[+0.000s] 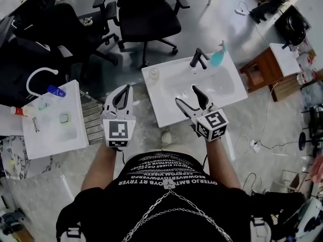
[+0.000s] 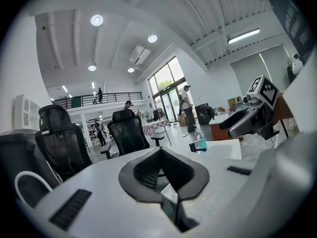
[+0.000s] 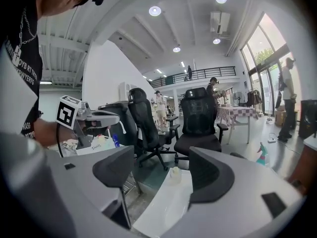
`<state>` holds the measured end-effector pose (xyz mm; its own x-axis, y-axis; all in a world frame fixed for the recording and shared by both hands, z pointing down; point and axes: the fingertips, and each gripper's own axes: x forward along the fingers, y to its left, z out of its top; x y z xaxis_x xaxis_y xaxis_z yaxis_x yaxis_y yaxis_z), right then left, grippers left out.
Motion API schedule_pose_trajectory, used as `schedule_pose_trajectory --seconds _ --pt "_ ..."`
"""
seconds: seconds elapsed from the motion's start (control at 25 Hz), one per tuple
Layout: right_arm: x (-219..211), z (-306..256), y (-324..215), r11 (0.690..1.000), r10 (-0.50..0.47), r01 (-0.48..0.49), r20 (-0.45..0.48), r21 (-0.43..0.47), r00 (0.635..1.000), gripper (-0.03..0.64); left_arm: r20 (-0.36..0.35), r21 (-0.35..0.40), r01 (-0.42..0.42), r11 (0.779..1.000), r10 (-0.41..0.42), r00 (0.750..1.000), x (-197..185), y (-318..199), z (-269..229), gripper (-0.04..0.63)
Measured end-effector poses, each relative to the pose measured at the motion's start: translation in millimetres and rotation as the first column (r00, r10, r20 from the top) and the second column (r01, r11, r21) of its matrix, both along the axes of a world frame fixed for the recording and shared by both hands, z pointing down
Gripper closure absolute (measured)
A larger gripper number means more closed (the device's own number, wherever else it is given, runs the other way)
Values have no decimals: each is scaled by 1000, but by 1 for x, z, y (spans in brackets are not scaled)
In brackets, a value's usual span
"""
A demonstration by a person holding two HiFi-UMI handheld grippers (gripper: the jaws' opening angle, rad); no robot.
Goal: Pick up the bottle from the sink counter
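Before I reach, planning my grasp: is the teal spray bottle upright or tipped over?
Upright: the teal spray bottle stands beside the faucet, nozzle on top.

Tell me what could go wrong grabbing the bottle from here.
1. The teal spray bottle stands near the sink counter's rear edge, beside the black faucet; the open right hand-held gripper may clip the faucet or push the bottle off.
2. The left hand-held gripper is shut, so it cannot grasp until opened.

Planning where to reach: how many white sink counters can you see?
2: the middle sink counter, with a black faucet; the left sink counter, with a white faucet. The white-topped cabinet far right may be a third.
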<state>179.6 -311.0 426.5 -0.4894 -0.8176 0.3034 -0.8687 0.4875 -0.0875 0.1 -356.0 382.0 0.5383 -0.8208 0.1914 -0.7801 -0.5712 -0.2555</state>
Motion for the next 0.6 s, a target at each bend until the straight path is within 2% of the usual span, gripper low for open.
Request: schedule_pose_trajectory --seconds 0.16,0.6 --pt "8 2 -25 999 -54 54 5 -6 999 293 4 11 24 1000 -24 1000 14 -17 -6 591" --pt "34 32 -70 978 -205 204 -15 -38 979 299 17 22 169 985 -170 985 36 -45 -3 591"
